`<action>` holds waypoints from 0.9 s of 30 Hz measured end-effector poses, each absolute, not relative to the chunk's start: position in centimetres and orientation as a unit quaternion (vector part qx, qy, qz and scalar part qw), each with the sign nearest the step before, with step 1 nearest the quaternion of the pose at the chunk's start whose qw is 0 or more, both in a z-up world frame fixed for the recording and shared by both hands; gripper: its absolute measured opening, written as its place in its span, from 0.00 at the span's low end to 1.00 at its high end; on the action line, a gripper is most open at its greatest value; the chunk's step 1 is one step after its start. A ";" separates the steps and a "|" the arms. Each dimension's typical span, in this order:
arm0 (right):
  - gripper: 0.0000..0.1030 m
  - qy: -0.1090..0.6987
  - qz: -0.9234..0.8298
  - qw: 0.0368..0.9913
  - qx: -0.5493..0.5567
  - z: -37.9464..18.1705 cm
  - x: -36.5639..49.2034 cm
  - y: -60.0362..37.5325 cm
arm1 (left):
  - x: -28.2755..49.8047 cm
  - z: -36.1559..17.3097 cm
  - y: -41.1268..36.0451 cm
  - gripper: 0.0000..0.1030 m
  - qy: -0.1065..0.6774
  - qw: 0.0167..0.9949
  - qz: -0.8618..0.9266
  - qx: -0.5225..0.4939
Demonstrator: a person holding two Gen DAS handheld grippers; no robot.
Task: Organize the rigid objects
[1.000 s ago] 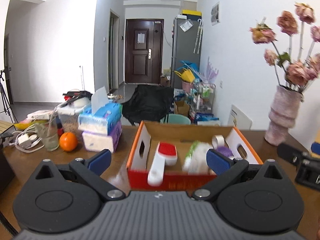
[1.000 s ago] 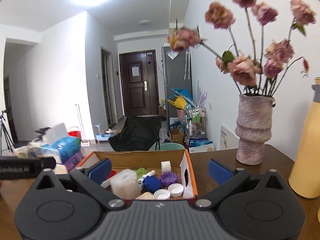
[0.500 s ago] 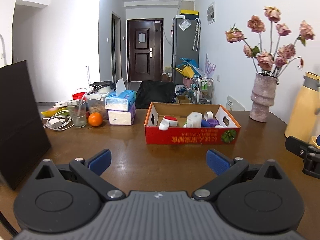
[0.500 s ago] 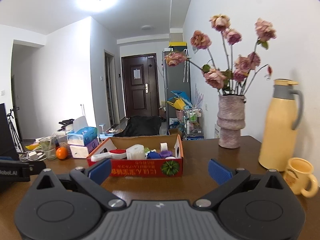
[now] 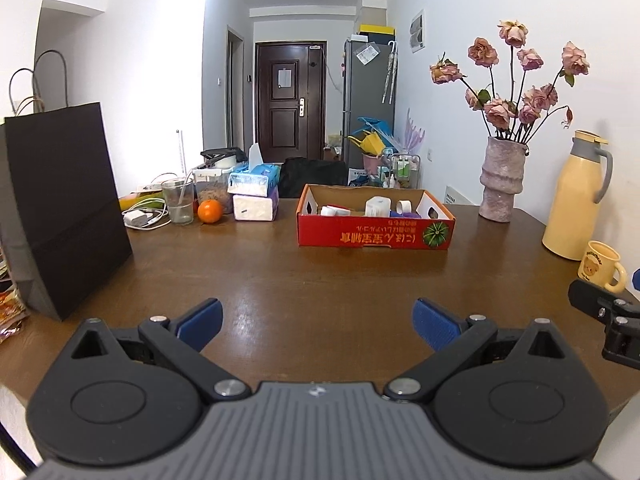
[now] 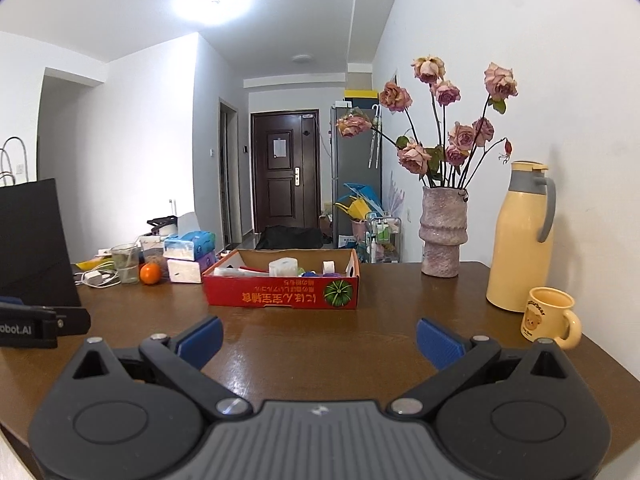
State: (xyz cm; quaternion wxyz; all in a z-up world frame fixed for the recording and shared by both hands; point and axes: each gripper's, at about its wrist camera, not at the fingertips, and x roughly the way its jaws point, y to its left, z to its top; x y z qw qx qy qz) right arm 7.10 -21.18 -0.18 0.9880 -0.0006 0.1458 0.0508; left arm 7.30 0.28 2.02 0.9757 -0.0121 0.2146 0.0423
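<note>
A red and orange cardboard box (image 5: 376, 236) (image 6: 280, 295) stands on the brown table (image 5: 304, 280), holding several small items: a white bottle (image 5: 377, 206), a tape roll (image 5: 404, 205), a white and red brush (image 5: 334, 211). My left gripper (image 5: 318, 326) is open and empty, well back from the box near the table's front edge. My right gripper (image 6: 318, 338) is also open and empty, likewise far from the box. The right gripper's body (image 5: 604, 316) shows at the right edge of the left wrist view.
A black paper bag (image 5: 60, 216) stands at the left. Behind are a glass (image 5: 178, 202), an orange (image 5: 210, 211), tissue packs (image 5: 254, 192) and cables. On the right stand a vase of dried roses (image 6: 442, 232), a yellow thermos (image 6: 520, 240) and a yellow mug (image 6: 550, 316).
Both grippers have pulled back from right over the box to the table's front edge. The box now looks small and far; the bag, thermos and mug have come into view.
</note>
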 end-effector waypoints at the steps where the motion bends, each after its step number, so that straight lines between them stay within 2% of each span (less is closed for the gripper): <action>1: 1.00 0.144 0.051 0.988 -0.002 -0.1 6.7 -21.2 | 7.0 2.0 0.3 1.00 0.214 0.976 0.042 -0.013; 27: 1.00 0.130 0.057 0.990 -0.009 0.5 3.7 -20.4 | 4.3 1.8 0.7 1.00 0.213 0.976 0.041 -0.019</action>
